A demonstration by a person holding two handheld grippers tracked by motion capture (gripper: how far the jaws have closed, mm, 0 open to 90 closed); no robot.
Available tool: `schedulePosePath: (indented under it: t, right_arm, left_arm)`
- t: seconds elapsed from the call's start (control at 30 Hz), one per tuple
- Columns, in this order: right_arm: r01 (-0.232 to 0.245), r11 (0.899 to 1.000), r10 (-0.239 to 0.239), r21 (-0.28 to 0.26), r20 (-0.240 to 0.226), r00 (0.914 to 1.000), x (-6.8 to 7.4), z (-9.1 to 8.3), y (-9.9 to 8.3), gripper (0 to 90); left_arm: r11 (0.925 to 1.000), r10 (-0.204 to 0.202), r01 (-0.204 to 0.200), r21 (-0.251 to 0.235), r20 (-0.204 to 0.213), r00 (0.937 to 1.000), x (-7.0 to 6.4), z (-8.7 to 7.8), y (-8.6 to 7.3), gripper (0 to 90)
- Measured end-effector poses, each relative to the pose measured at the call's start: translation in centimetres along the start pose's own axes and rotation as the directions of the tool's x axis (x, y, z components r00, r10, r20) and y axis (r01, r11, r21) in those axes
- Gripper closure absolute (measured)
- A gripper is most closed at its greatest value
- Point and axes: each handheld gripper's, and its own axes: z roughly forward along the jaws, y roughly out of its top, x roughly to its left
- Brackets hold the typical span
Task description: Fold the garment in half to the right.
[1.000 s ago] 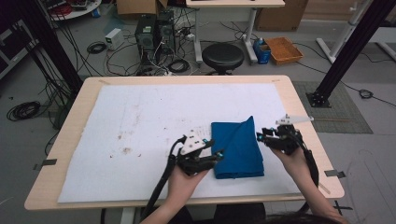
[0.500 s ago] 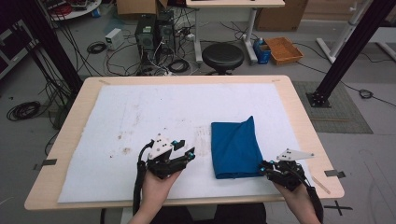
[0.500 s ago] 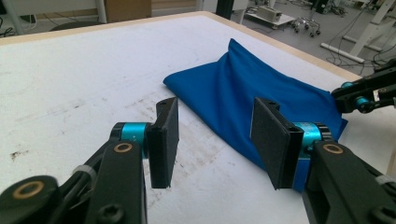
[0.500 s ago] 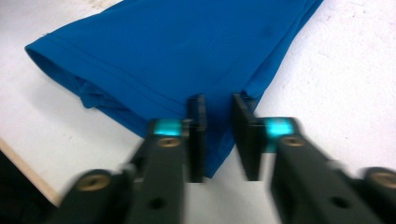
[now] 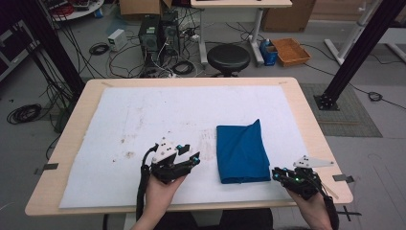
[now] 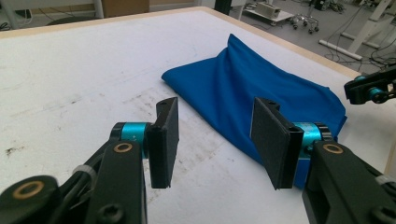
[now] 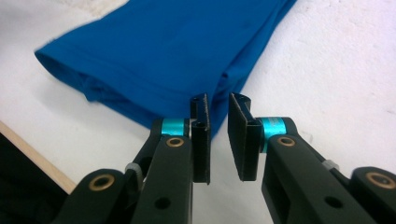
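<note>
A blue cloth (image 5: 242,152) lies folded in a rough rectangle on the white mat, right of the middle, with one corner peaked at its far edge. My left gripper (image 5: 195,158) hovers just left of the cloth, apart from it, jaws wide open and empty (image 6: 217,140); the cloth (image 6: 261,88) lies ahead of them. My right gripper (image 5: 276,173) sits off the cloth's near right corner. Its jaws (image 7: 218,140) stand a narrow gap apart with nothing between them, and the cloth's folded hem (image 7: 177,51) lies just beyond the tips.
The white mat (image 5: 143,120) covers most of the wooden table (image 5: 64,139). The table's near edge (image 7: 32,154) runs close beside my right gripper. The other gripper (image 6: 373,88) shows past the cloth. A black stool (image 5: 230,57) and cables lie beyond the table.
Both hands drew back toward the near edge. My right gripper left the cloth's right side for its near right corner; my left gripper shifted left, off the cloth. The cloth stayed put.
</note>
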Motion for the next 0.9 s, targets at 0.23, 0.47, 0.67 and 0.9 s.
schedulePosePath:
  t: [0.23, 0.47, 0.67, 0.9]
  right_arm:
    - [0.002, 0.999, -0.001, 0.046, -0.038, 0.9993, 0.3, 1.6, 0.5, 84.2]
    - [0.035, 0.999, -0.034, 0.039, -0.015, 0.9993, 0.6, 0.4, 0.1, 89.3]
    - [0.024, 0.998, -0.025, 0.051, 0.007, 0.9997, 0.2, -0.4, -0.8, 89.3]
    - [0.025, 0.998, -0.025, 0.053, -0.003, 0.9997, 0.0, -0.5, -0.6, 79.7]
  left_arm:
    - [1.0, 0.0, 0.0, 0.003, 0.002, 1.0, 0.0, 0.0, -0.1, 52.0]
    - [1.0, -0.001, 0.001, 0.008, 0.005, 1.0, 0.1, 0.0, -0.3, 51.9]
    - [0.9999, 0.003, -0.003, 0.016, 0.011, 0.9999, -0.1, 0.1, -0.3, 51.7]
    - [0.9998, 0.002, -0.003, 0.021, 0.012, 0.9999, -0.2, 0.2, -0.3, 51.7]
